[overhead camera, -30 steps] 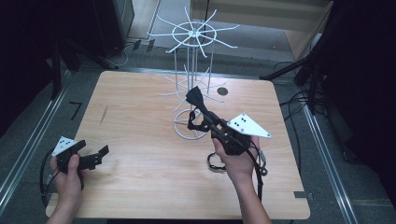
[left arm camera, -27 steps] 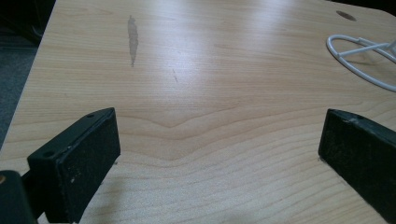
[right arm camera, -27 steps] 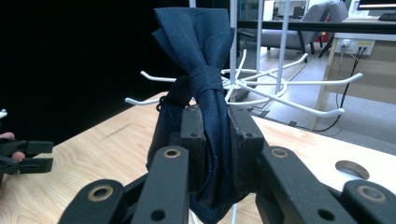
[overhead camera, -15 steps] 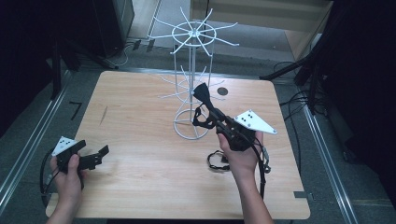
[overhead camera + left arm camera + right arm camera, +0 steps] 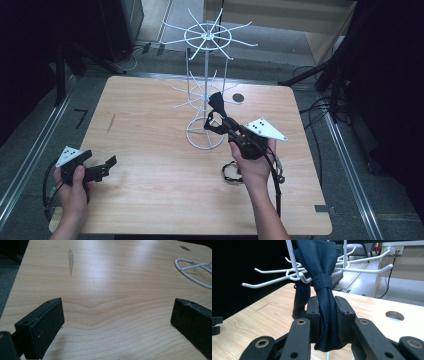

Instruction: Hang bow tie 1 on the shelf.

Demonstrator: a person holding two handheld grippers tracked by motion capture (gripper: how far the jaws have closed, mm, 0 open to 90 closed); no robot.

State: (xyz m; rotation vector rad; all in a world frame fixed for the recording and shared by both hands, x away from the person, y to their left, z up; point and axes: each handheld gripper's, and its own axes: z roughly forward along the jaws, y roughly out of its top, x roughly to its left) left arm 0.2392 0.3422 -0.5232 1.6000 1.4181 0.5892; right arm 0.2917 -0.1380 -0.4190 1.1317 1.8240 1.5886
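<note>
- The right tool (image 5: 327, 312) pinches a dark blue bow tie (image 5: 323, 290), its jaws drawn narrow on the cloth just below the knot; over the last moments they have eased open a shade, the tie between them all the while.
- The tie stands nearly upright in the grip, long axis rising from the jaws toward the white wire rack (image 5: 205, 90), its upper wing close against the rack's lower hooks (image 5: 274, 280).
- In the high view the right tool (image 5: 216, 107) reaches up and left from the hand to the rack's stem, above the ring base; the nearest hook looks to lie just ahead of the tie, so the hang likely turns on that short gap.
- The left tool (image 5: 102, 167) rests wide open near the counter's (image 5: 150, 150) left front edge, nothing between its jaws, well apart from the rack.
- A black cord loop (image 5: 231, 172) lies on the counter beside the right hand.
</note>
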